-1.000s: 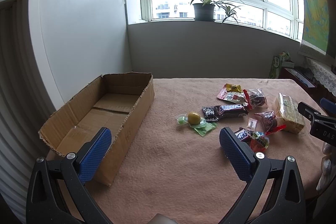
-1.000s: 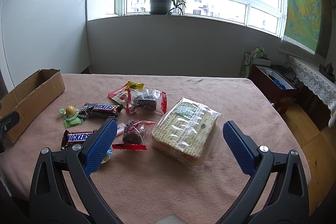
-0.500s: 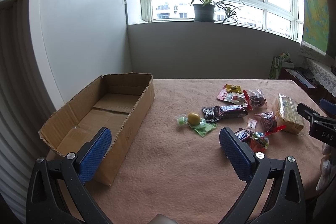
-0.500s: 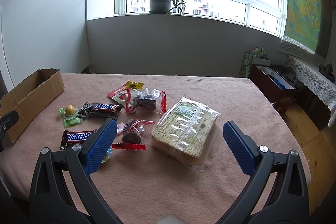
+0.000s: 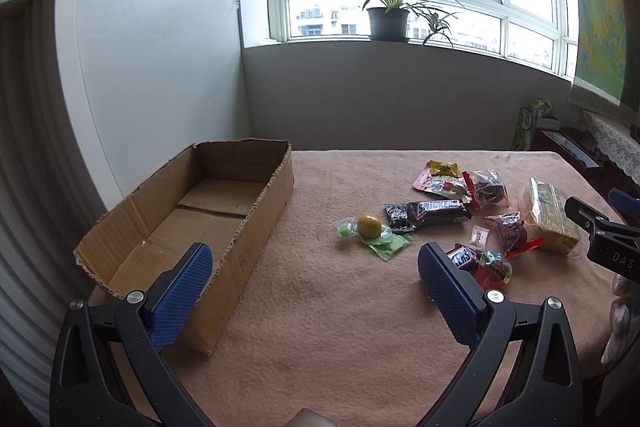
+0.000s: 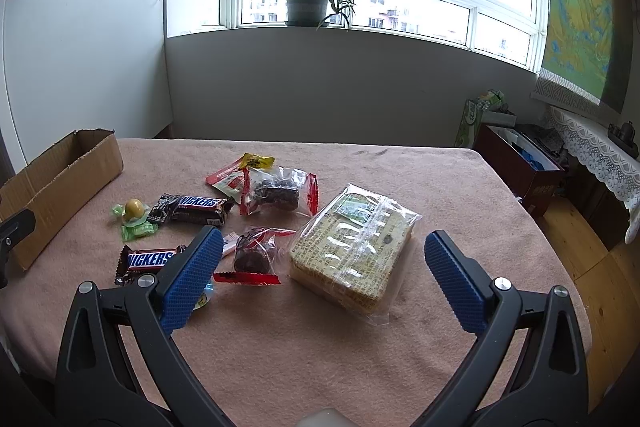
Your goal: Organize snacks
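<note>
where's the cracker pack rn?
Right wrist view: cracker pack lies on the table centre-right, between the open right gripper fingers, beside a dark candy bag.

You have a table (image 6: 360, 367) under a pinkish cloth. On it lie a cardboard box (image 5: 224, 211) at the left, two Snickers bars (image 6: 200, 207), small wrapped sweets (image 6: 134, 211), and a cracker pack (image 6: 352, 251) at the right.

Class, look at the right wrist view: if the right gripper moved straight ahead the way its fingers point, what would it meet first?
Most likely the clear-wrapped cracker pack, which lies on the tablecloth directly ahead of the open right gripper. Depth is hard to judge, so a level path might pass just above it.
</note>
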Demonstrator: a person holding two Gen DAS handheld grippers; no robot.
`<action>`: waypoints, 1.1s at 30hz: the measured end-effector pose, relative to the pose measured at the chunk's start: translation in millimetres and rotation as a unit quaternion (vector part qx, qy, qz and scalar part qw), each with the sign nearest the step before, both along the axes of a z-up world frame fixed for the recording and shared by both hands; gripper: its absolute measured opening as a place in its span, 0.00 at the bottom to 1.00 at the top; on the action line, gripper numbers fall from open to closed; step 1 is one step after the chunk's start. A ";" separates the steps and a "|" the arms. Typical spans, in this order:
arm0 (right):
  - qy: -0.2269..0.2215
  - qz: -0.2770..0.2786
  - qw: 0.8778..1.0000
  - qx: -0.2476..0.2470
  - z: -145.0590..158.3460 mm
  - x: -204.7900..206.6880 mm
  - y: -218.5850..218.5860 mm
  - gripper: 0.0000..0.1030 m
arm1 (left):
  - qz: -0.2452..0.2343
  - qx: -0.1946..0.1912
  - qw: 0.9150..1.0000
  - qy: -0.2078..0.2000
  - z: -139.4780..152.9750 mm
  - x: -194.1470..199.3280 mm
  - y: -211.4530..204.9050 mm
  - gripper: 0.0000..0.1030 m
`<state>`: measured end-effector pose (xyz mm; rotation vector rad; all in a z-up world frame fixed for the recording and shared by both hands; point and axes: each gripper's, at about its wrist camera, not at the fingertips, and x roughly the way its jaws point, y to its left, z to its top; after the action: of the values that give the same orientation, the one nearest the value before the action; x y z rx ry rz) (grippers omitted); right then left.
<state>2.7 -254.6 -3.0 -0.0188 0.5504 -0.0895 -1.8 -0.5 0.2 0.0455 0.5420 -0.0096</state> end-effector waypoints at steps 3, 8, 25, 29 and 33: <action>0.000 -0.001 1.000 0.000 -1.0 0.5 0.8 1.00 | 0.000 0.000 1.000 0.001 0.2 0.3 0.0 0.99; 0.000 0.000 1.000 0.000 -1.5 0.6 1.1 1.00 | 0.000 -0.001 1.000 0.000 0.3 0.4 -0.4 0.99; 0.001 0.000 1.000 -0.001 -2.4 0.1 1.4 1.00 | 0.000 0.000 1.000 0.000 0.4 -0.2 -0.5 0.99; 0.001 0.000 1.000 -0.001 -2.3 0.1 1.5 1.00 | 0.000 0.000 1.000 -0.001 0.2 0.3 -0.7 0.99; 0.000 0.000 1.000 -0.001 -1.6 -0.9 0.9 1.00 | -0.001 0.001 1.000 -0.001 0.0 0.3 -0.9 0.99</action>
<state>1.8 -253.7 -4.5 -0.0213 0.5508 -0.0906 -1.5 -1.4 0.2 0.0471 0.5409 -0.0106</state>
